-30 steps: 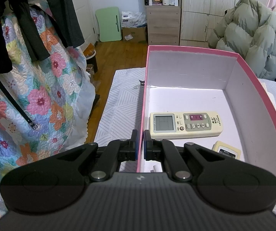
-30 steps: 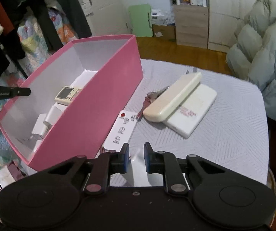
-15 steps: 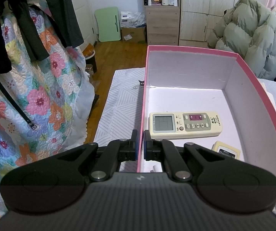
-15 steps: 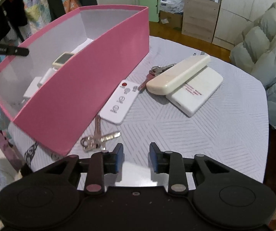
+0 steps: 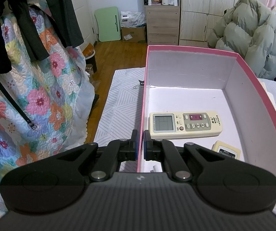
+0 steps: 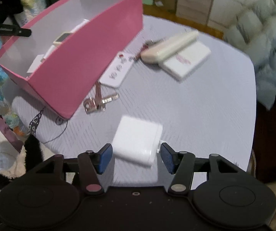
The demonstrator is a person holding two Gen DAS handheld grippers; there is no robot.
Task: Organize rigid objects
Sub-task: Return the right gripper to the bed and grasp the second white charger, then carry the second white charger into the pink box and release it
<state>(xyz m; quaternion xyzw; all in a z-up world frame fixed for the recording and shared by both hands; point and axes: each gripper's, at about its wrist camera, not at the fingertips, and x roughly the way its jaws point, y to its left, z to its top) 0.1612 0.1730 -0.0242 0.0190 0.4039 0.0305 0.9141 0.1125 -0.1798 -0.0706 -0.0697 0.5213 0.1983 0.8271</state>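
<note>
My left gripper (image 5: pixel 140 144) is shut on the near left wall of the pink box (image 5: pixel 191 48), which passes between its pads. Inside the box lie a cream air-conditioner remote (image 5: pixel 184 124) and a small cream device (image 5: pixel 226 151). In the right wrist view the pink box (image 6: pixel 91 53) stands at the table's left. My right gripper (image 6: pixel 136 156) is opening, with a white block (image 6: pixel 138 140) lying on the table between its blue pads (image 6: pixel 105 156). A gap shows on each side of the block.
On the grey tablecloth (image 6: pixel 205 115) lie keys (image 6: pixel 99 100), a flat white remote (image 6: pixel 116 71), a long cream remote (image 6: pixel 168 46) and a white slab (image 6: pixel 186 61). A puffy coat (image 6: pixel 263 44) is at the right, a floral quilt (image 5: pixel 41 96) at the left.
My right gripper's jaws have spread apart and it has tipped downward, bringing the keys and then the white block into view between its pads. The left gripper has kept its grip.
</note>
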